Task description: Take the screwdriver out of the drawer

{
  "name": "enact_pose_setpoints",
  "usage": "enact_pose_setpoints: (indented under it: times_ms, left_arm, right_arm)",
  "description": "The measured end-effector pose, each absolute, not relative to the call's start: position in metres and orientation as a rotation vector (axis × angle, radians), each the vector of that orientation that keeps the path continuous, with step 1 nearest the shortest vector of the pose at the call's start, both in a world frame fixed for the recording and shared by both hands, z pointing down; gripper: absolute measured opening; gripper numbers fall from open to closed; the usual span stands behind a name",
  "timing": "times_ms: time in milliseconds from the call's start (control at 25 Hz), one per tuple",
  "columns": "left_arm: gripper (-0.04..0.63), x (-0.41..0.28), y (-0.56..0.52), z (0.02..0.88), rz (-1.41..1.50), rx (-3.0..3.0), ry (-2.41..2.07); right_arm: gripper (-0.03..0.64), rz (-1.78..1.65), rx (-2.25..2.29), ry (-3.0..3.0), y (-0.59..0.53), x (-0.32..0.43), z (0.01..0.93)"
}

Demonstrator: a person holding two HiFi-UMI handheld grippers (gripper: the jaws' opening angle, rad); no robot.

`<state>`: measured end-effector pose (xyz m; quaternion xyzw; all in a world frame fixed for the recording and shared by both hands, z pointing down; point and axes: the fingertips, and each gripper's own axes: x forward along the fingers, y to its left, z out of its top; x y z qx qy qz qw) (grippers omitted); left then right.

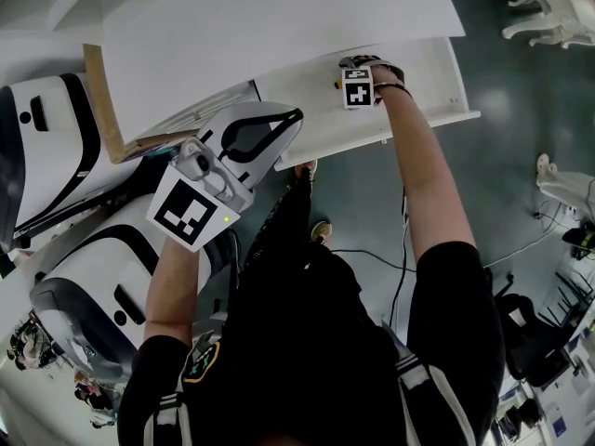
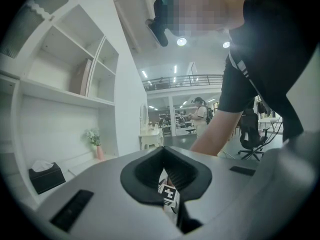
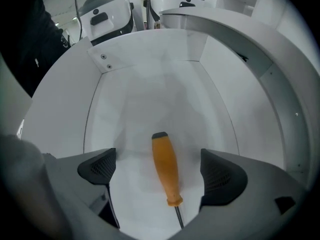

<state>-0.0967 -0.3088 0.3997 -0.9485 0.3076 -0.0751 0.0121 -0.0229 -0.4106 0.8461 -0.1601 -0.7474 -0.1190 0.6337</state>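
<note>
The screwdriver point(image 3: 165, 166), with an orange handle and a thin metal shaft, lies on the floor of the open white drawer point(image 3: 125, 84). My right gripper point(image 3: 159, 170) hangs over it, open, one dark pad on each side of the handle and neither touching it. In the head view the right gripper point(image 1: 358, 71) reaches down into the drawer point(image 1: 428, 77), and its jaws are mostly hidden under the marker cube. My left gripper point(image 1: 296, 116) is held off to the left of the drawer, shut on nothing. In its own view the left gripper point(image 2: 164, 156) points up towards the person.
Two white-and-black machine housings point(image 1: 56, 147) point(image 1: 102, 277) sit at the left, beside a wooden board point(image 1: 100, 100). Cables point(image 1: 372, 254) trail over the dark floor. White wall shelves point(image 2: 60, 94) hold a black tissue box point(image 2: 45, 176). An office chair point(image 1: 530, 333) stands at the right.
</note>
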Motion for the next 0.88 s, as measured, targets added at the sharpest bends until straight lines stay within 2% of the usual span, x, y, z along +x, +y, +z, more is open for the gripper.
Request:
enact_pose_setpoints:
  times_ms: [520,880]
  left_arm:
    - [0.017,-0.093,-0.315,0.403,-0.202,-2.969,0.967]
    - [0.017,-0.092,-0.312,0.402,-0.204,-2.97,0.965]
  right_arm:
    - [0.487,-0.235,-0.396,-1.728,-0.403,-0.021,0.843]
    - [0.386,-0.213,-0.407,-1.756,-0.397,-0.02,0.838]
